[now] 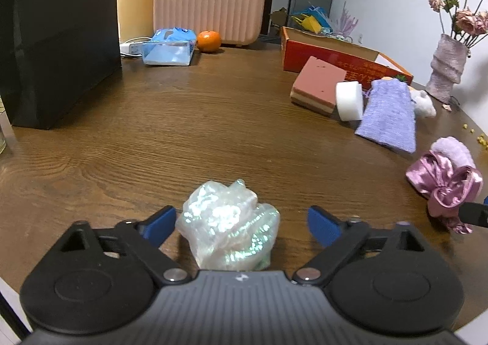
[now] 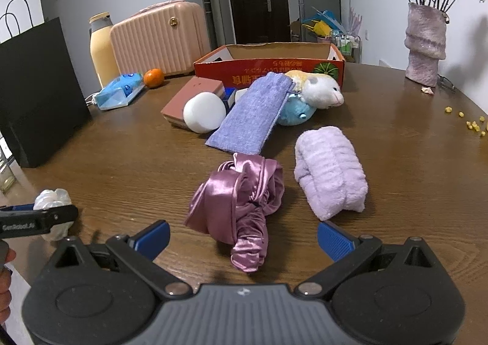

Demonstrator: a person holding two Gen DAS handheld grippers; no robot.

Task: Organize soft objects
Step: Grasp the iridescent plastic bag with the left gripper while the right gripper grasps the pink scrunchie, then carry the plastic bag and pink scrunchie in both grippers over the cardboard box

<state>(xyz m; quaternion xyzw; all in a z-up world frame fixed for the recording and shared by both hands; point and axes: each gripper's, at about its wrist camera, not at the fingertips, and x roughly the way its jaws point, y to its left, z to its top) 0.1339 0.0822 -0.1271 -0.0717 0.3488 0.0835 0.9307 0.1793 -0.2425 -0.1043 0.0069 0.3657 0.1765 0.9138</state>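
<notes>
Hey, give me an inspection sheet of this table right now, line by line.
Surface: wooden table, yellow crumbs at its right edge.
Job's things: iridescent bundle, satin cloth, lilac towel, purple pouch, plush toys, sponges; cardboard box behind.
Clutter: orange, tissue pack, thermos, pink case, black bag, vase.
Grippers: left gripper open around the bundle; right gripper open over the satin.
Cables: white cord by the thermos.
Surroundings: dark door, grey walls.

sponges: two, pink block [image 2: 190, 95] at 10 o'clock and white round [image 2: 203, 112]
plush toys: two, white [image 2: 321, 90] over blue [image 2: 294, 115], at 12
pouches: one [image 2: 250, 112]
scrunchies: one [image 2: 241, 201]
towels: one [image 2: 331, 171], 1 o'clock
oranges: one [image 2: 153, 77]
boxes: one [image 2: 274, 66]
</notes>
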